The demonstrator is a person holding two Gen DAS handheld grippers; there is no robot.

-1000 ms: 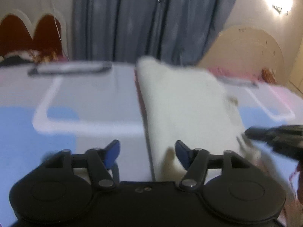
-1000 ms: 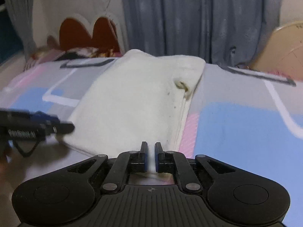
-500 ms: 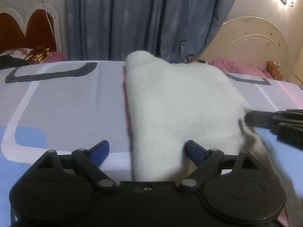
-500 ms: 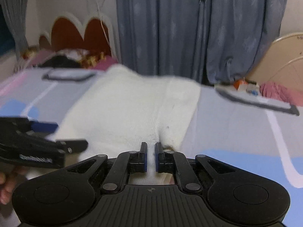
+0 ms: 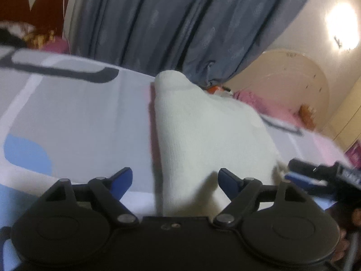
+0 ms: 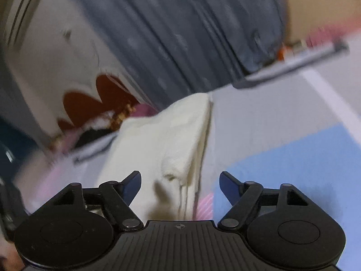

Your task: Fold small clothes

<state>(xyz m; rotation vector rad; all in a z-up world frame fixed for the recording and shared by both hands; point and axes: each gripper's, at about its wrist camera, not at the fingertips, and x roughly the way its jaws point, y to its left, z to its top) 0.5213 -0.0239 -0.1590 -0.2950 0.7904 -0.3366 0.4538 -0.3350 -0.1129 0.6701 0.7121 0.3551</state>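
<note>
One bed [image 5: 79, 117] fills the lower half of both views, its sheet printed in grey, white, light blue and pink blocks with dark outlines. One blue-grey curtain [image 5: 180, 22] hangs behind it, with one red scalloped headboard [image 6: 90, 97] to one side and one cream arched headboard [image 5: 291, 72] to the other. One wall lamp [image 5: 341, 29] glows above the cream arch.

One cream garment [image 5: 203, 135] lies folded on the bed, a long stacked strip running away from the cameras toward the curtain. In the right wrist view the same garment [image 6: 162, 140] shows its layered edges along its right side, with one small puckered corner near the camera and a few loose threads trailing from it.

Two tools are in play. The left tool [image 5: 174, 178] stands wide, its two blue-tipped fingers [image 5: 121, 178] spread to either side of the garment's near end, gripping nothing; whether they touch the cloth I cannot tell. The right tool [image 6: 180, 181] also stands wide, with the garment's near corner between and beyond its two fingers [image 6: 227, 184], gripping nothing. From the left wrist view the right tool [image 5: 315, 176] appears at the garment's right edge, blurred.
</note>
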